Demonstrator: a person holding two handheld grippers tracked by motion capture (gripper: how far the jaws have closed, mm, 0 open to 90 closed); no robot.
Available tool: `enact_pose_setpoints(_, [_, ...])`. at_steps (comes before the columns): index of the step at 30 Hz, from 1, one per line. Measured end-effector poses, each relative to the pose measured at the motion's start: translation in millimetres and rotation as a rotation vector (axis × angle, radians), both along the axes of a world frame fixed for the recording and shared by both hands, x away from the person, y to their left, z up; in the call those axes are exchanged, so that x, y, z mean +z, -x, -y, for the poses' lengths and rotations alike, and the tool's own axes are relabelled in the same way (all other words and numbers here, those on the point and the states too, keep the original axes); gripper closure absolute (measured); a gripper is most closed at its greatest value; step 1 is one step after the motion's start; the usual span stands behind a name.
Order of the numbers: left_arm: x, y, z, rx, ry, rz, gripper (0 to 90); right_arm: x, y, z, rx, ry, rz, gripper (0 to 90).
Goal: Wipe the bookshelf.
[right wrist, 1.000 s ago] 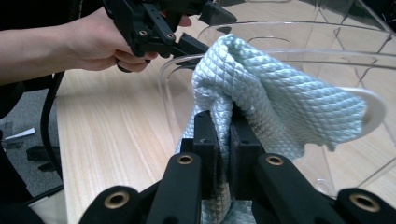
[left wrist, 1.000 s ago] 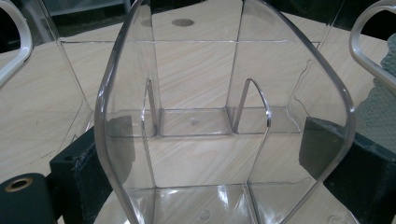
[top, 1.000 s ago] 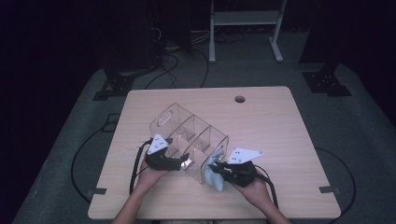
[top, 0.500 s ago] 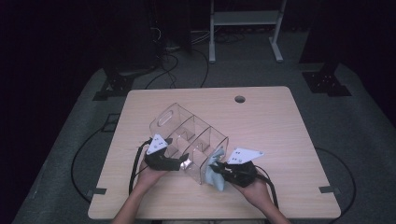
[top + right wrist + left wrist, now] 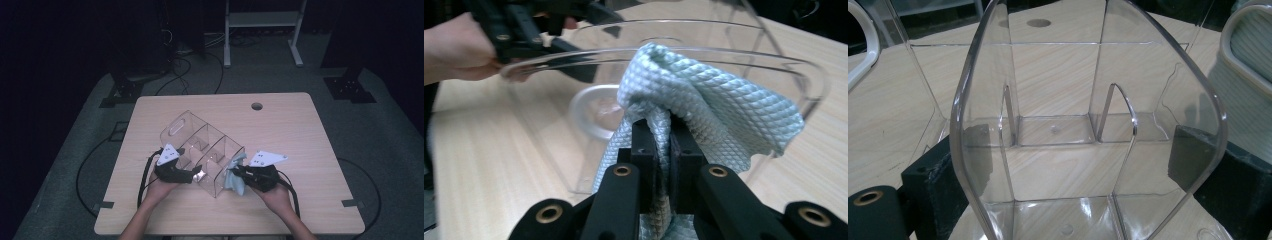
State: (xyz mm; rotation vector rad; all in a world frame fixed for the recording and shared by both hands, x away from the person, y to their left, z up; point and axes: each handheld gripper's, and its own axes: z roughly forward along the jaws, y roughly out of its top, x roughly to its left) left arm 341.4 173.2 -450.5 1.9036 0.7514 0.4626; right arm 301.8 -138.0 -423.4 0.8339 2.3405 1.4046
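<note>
A clear plastic organizer [image 5: 200,142] with several compartments and a handle cut-out stands tilted on the wooden table [image 5: 300,130]. My left gripper [image 5: 194,174] is shut on its near end. In the left gripper view the jaws [image 5: 1073,165] stand wide, one on each side of the organizer's clear walls [image 5: 1058,100]. My right gripper [image 5: 238,172] is shut on a light blue woven cloth [image 5: 236,181] and presses it against the organizer's right end wall. In the right gripper view the cloth [image 5: 709,95] bunches above the closed right gripper [image 5: 663,131], against the clear rim [image 5: 664,50].
A round cable hole [image 5: 257,106] sits near the table's far edge. Black cables [image 5: 145,175] trail from both grippers over the near edge. On the dark floor behind are a metal stand [image 5: 262,30] and more cables. Bare tabletop lies to the right and far side.
My right gripper with the cloth has shifted a little along the organizer's end wall, away from the person. The left gripper and the organizer have stayed put.
</note>
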Motion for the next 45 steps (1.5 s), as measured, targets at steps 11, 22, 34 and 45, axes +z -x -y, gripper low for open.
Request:
enact_pose_setpoints(11, [0.1, 0.4, -3.7, -0.010, 0.006, 0.000, 6.2, -2.7, 8.9, -11.7, 0.076, -0.015, -0.019, 83.5])
enact_pose_setpoints(22, [-0.1, 0.1, -2.6, -0.011, 0.003, 0.004, 6.0, -3.8, -14.4, 22.0, -0.074, -0.032, -0.009, 83.5])
enact_pose_setpoints(34, [-0.1, 0.2, -1.7, -0.009, 0.005, 0.007, 5.7, 1.5, -25.4, 45.8, -0.135, -0.105, -0.040, 83.4])
enact_pose_setpoints(45, [-0.2, 0.3, -1.1, -0.012, 0.005, 0.007, 5.7, 35.8, -45.3, 44.1, -0.120, -0.150, -0.008, 83.3])
